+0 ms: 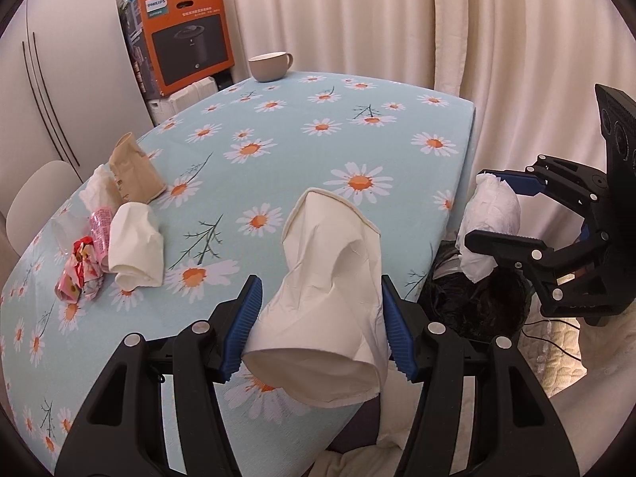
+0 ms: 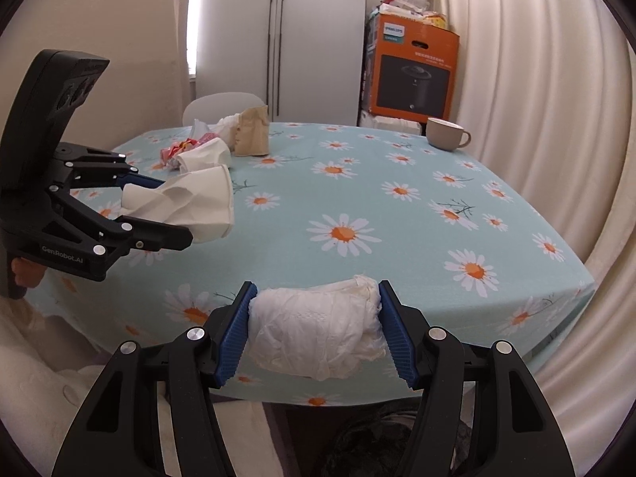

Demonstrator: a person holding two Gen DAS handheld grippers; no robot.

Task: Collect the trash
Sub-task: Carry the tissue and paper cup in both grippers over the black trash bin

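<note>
My left gripper [image 1: 322, 326] is shut on a crushed white paper cup [image 1: 334, 278], held above the near edge of the daisy tablecloth [image 1: 278, 127]. The same cup [image 2: 190, 202] and left gripper [image 2: 175, 210] show at the left of the right wrist view. My right gripper [image 2: 316, 326] is shut on a crumpled white tissue wad [image 2: 318, 330], just off the table's near edge. In the left wrist view that wad [image 1: 491, 218] and right gripper [image 1: 493, 206] hang above a black-lined bin [image 1: 477, 306] beside the table. More trash lies on the table: another crushed cup [image 1: 135, 250], a pink wrapper [image 1: 81, 274], a brown paper bag [image 1: 133, 171].
A beige mug [image 1: 270, 65] stands at the table's far edge. An orange appliance box [image 1: 187, 35] is stacked in the corner by a white cupboard [image 2: 278, 39]. Cream curtains [image 1: 397, 20] hang behind the table. A white chair back [image 2: 222, 105] shows beyond the trash pile.
</note>
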